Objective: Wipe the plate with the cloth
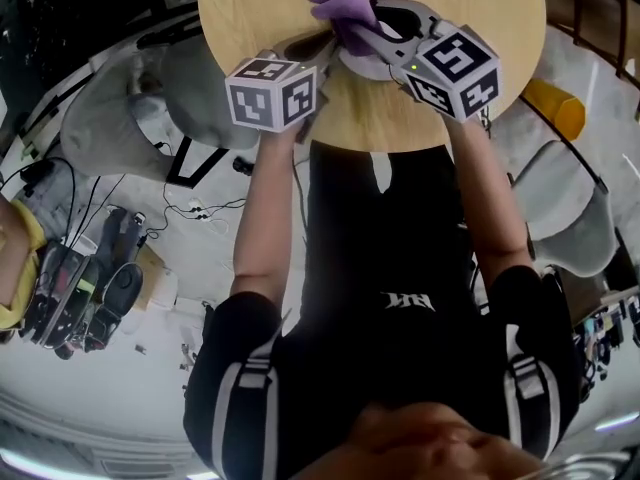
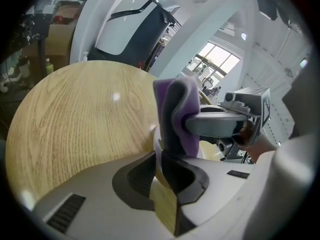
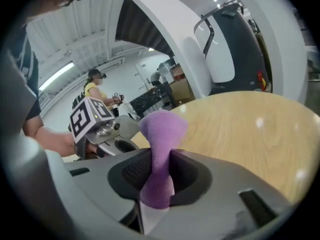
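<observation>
The left hand-held gripper (image 2: 161,159) comes in low over the near edge of the round wooden desk (image 1: 250,13). Its jaws are drawn almost together, with the pale rim of the plate (image 1: 365,68) running in between them. It looks clenched on that rim, most likely to pin the plate down so it cannot slide or spin under the rubbing. The plate itself sits flat on the desk near the person's side, mostly covered from above by the two tools.

Just right of that grip is the purple cloth (image 3: 161,134), bunched into a thick wad. Part of it sticks out past the jaws that hold it, and part hangs down toward the plate's face. Whether it presses on the surface yet cannot be told.

The right hand-held gripper (image 3: 159,184) is clamped firmly on the middle of the cloth, tilted down over the plate from the opposite side. Holding the cloth by its waist leaves a soft padded end free to drag across the plate. Wiping seems about to begin.
</observation>
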`<state>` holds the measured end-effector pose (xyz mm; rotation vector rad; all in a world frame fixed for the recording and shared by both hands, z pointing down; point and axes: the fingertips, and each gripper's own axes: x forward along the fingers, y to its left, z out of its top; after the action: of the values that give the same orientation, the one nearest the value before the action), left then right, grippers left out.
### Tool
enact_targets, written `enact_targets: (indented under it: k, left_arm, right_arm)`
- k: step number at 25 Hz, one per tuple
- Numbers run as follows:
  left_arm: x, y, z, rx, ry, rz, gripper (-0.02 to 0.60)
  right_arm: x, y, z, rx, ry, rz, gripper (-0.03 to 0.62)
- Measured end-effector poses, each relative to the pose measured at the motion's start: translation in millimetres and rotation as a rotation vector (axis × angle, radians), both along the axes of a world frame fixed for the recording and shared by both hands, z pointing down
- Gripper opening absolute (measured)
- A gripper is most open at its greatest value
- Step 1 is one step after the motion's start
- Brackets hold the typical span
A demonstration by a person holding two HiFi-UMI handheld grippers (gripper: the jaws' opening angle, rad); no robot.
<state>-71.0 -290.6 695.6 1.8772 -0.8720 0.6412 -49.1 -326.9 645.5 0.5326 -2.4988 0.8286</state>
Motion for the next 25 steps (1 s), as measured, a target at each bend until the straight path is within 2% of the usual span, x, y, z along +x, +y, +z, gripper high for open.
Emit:
enact_targets:
  k: [3, 10, 20, 25]
  left_arm:
    - [0, -1, 0, 0.005, -0.003, -0.002, 0.043]
    - [-2, -2, 0, 0.013, -0.013, 0.013, 0.04]
    - [-1, -2, -1, 0.012, -0.005, 0.012, 0.04]
    - [0, -2, -1, 0.011, -0.008, 0.014, 0.038]
  right_arm:
    - [5, 0, 23, -0.038, 0.091, -0.021, 0.094]
    - [32, -6, 32, 0.01, 0.221, -0.029, 0.095]
    - [95, -9, 29, -0.005, 0.264, 0.033, 0.095]
    - [110, -9, 25, -0.002, 0.294, 0.055, 0.095]
